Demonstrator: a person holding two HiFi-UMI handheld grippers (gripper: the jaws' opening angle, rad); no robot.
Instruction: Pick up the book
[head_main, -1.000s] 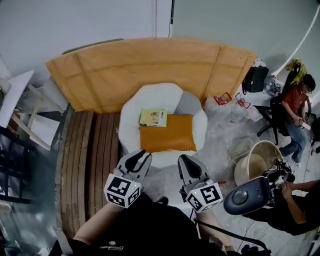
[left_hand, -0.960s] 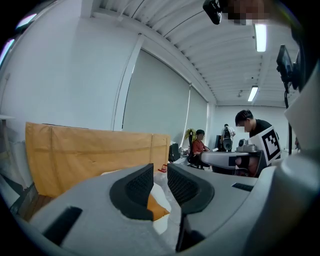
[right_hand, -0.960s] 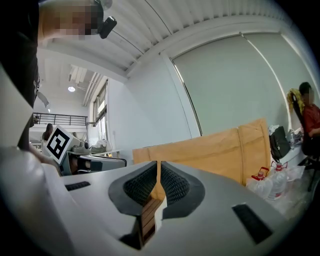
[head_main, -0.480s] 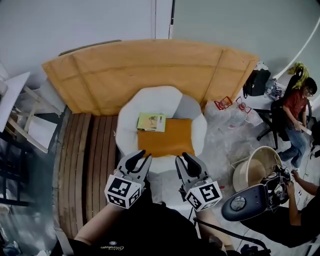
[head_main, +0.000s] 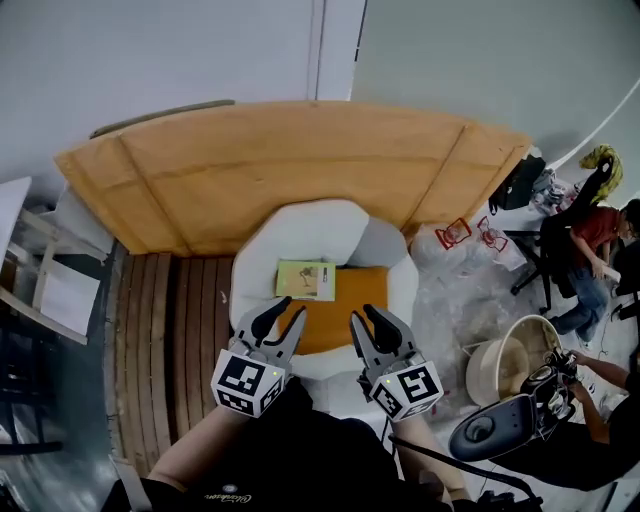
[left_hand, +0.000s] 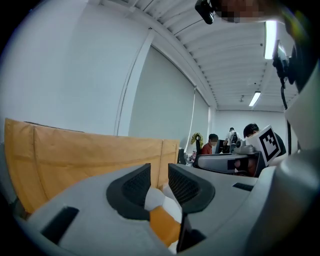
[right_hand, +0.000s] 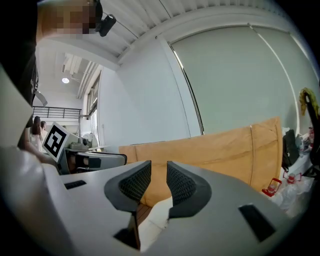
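The book (head_main: 305, 280), thin with a pale green cover, lies flat on the seat of a white armchair (head_main: 310, 225), overlapping the back left of an orange cushion (head_main: 352, 292). My left gripper (head_main: 291, 308) hovers over the seat's front edge, just short of the book, jaws shut and empty. My right gripper (head_main: 364, 314) hangs over the cushion's front, right of the book; its jaws have just been opening and stand slightly apart with nothing between them. Neither gripper view shows the book: the left gripper (left_hand: 159, 172) looks over the cushion (left_hand: 164, 226), the right gripper (right_hand: 159, 170) toward the chair's white arm (right_hand: 152, 222).
A long tan padded panel (head_main: 300, 160) stands behind the armchair against the wall. Wooden slats (head_main: 185, 320) cover the floor at left, crinkled plastic sheeting (head_main: 460, 290) at right. A round tub (head_main: 510, 350), a seated person (head_main: 590, 240) and a desk crowd the right side.
Both grippers have moved forward toward the armchair, and now reach over its front edge. The book and chair lie closer to them. The book has not shifted on the seat.
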